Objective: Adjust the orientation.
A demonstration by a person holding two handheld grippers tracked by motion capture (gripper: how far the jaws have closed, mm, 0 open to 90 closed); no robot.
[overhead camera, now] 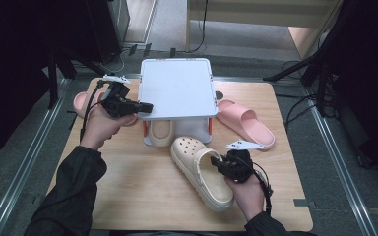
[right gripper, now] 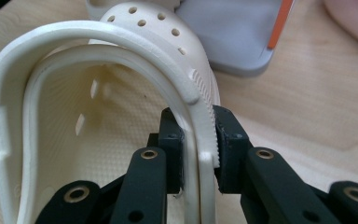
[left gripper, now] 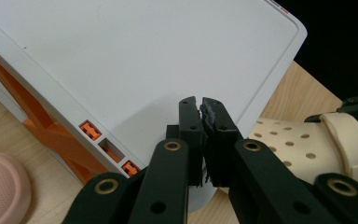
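Observation:
A cream clog [overhead camera: 197,167] with holes over its toe lies on the wooden table [overhead camera: 138,196], toe toward a white two-level rack [overhead camera: 177,88]. My right gripper [overhead camera: 217,163] is shut on the clog's right side wall near the heel. In the right gripper view the wall and heel strap [right gripper: 200,121] stand pinched between the pads of that gripper [right gripper: 198,140]. My left gripper [overhead camera: 146,106] hovers at the rack's front left corner. Its jaws [left gripper: 200,112] are shut, pad against pad, over the rack's top [left gripper: 144,60]. A second cream clog [overhead camera: 161,132] sits under the rack.
A pink slide [overhead camera: 246,122] lies right of the rack, another [overhead camera: 86,102] left of it behind my left hand. Orange posts [left gripper: 51,135] carry the rack's top. Dark stands and cables ring the table; bare wood lies in front of the clog.

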